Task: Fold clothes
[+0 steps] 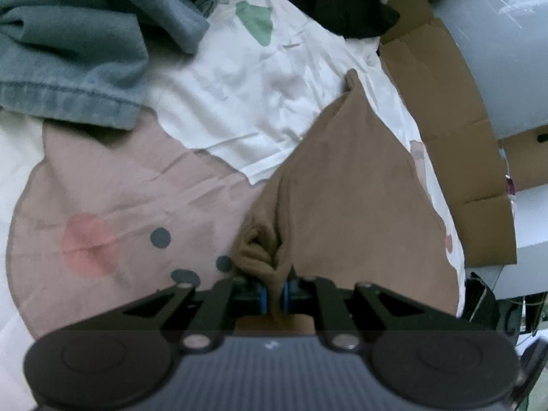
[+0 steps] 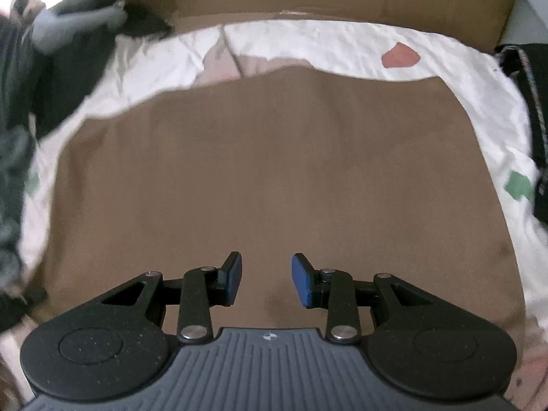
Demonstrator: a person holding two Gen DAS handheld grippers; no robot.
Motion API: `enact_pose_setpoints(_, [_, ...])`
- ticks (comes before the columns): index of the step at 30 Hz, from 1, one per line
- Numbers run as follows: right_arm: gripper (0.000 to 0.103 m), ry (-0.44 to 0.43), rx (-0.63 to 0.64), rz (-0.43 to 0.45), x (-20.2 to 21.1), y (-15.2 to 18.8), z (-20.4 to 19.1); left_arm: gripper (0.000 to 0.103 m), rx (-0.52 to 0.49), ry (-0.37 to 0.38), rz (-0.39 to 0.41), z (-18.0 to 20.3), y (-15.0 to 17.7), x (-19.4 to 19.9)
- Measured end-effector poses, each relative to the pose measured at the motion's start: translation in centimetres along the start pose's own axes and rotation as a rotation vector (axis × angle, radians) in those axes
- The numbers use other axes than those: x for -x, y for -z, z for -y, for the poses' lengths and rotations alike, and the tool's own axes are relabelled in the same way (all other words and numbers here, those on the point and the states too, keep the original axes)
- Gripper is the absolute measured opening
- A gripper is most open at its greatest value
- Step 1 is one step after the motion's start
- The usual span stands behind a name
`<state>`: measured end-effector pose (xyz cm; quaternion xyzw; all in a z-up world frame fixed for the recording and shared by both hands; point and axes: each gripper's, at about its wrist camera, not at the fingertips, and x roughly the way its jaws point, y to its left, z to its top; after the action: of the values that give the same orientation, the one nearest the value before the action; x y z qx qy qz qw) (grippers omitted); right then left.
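So the left tongs [image 1: 273,296] are clamped on a bunched edge of the brown garment [image 1: 342,205], which runs out ahead of them across the patterned bed sheet [image 1: 239,78]. The right tongs [image 2: 266,281] hover over the flat middle of that same cloth, pads apart, nothing between them. My worry: pinching mid-panel grabs one layer and wrinkles the fold, or that small bunch slips out. No readable labels or writing anywhere.
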<state>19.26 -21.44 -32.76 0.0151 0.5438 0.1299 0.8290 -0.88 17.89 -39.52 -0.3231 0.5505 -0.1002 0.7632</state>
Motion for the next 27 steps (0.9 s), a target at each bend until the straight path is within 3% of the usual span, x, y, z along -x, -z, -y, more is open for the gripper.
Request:
enact_pose_setpoints(6, [0.039,0.086,0.043,-0.011,0.0,5.5,-0.5,0.015,-0.071,-0.065,-0.033,0.8,0.4,1.2])
enact_pose_setpoints(11, [0.040,0.096,0.050,-0.002,0.4,8.5,-0.5,0.016,-0.273,-0.091,-0.038,2.5,1.8,3.8])
enact_pose_setpoints(15, [0.040,0.082,0.041,0.029,1.8,9.2,0.0,0.017,-0.419,-0.057,-0.043,4.7,2.8,4.7])
enact_pose_setpoints(19, [0.040,0.050,0.029,0.096,3.3,9.3,1.1,0.033,-0.618,-0.043,-0.041,8.8,4.4,3.3])
enact_pose_setpoints(27, [0.061,0.127,0.043,0.154,3.4,8.9,4.4,0.035,-0.758,0.021,-0.078,13.9,6.7,-2.5])
